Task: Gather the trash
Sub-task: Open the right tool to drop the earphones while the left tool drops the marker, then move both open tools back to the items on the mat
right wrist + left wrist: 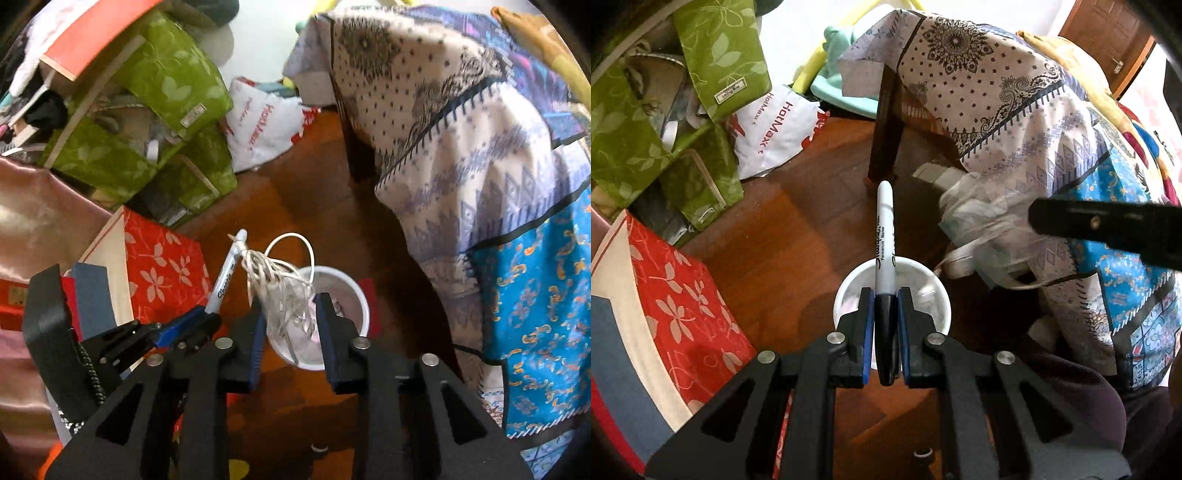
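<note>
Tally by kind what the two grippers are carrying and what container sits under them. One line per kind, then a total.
Markers: 1, the white-barrelled, black-capped permanent marker clamped in the left gripper.
Cable bundles: 1, the white cord in clear plastic wrap between the right gripper's parted pads.
Containers: 1, the round white bin on the floor below.
Total: 3

I see the cup (332,317) on the floor (295,192), boxes (162,273) to its left, draped cloth (461,166) right, a bag (266,125) behind.
</note>
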`<state>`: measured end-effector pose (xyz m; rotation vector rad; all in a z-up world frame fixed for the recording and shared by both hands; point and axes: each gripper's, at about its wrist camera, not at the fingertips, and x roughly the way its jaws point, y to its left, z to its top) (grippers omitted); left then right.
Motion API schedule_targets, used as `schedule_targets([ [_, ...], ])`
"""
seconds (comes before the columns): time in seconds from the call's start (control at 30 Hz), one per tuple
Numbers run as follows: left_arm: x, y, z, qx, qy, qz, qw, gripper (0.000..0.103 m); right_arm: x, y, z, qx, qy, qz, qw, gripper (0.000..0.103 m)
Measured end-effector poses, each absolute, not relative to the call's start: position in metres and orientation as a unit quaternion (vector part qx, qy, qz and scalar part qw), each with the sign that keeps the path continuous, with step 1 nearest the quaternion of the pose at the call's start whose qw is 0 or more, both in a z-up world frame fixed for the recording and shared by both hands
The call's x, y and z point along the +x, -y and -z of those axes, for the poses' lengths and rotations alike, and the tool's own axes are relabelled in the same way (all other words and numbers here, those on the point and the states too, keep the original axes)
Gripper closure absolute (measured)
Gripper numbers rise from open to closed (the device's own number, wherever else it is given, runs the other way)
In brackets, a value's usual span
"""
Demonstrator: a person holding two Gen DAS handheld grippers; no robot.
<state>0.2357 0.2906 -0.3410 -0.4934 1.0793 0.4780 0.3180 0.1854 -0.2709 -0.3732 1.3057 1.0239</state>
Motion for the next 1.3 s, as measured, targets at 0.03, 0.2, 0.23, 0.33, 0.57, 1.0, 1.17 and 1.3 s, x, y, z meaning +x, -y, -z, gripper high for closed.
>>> schedule_targets([
  [0.03,0.238,-0.291,0.342,-0.229,-0.504,-0.222,0.802,0.092,0.319,-0.185,0.272,-0.167,-0.579,-0.453,0.657,0.077],
  [0.2,0.248,-0.29,0.344,-0.227,-0.505,-0.216,0.804,0.092,0.315,-0.183,0.27,-0.19,-0.565,-0.456,0.66,0.077],
  [0.23,0.25,-0.289,0.344,-0.227,-0.504,-0.214,0.805,0.092,0.313,-0.181,0.268,-0.192,-0.563,-0.457,0.662,0.077],
  [0.33,0.254,-0.288,0.342,-0.224,-0.502,-0.219,0.806,0.092,0.314,-0.175,0.263,-0.195,-0.555,-0.458,0.666,0.077],
  [0.57,0.258,-0.28,0.341,-0.213,-0.529,-0.219,0.791,0.075,0.308,-0.16,0.245,-0.207,-0.524,-0.456,0.689,0.057],
  [1.0,0.24,-0.225,0.26,-0.144,-0.495,-0.221,0.828,0.07,0.297,-0.103,0.187,-0.181,-0.468,-0.46,0.732,0.057],
  [1.17,0.242,-0.194,0.219,-0.125,-0.467,-0.209,0.85,0.066,0.299,-0.065,0.153,-0.156,-0.438,-0.454,0.76,0.057],
  [1.3,0.252,-0.165,0.189,-0.103,-0.449,-0.195,0.866,0.064,0.303,-0.027,0.128,-0.133,-0.416,-0.444,0.782,0.057],
])
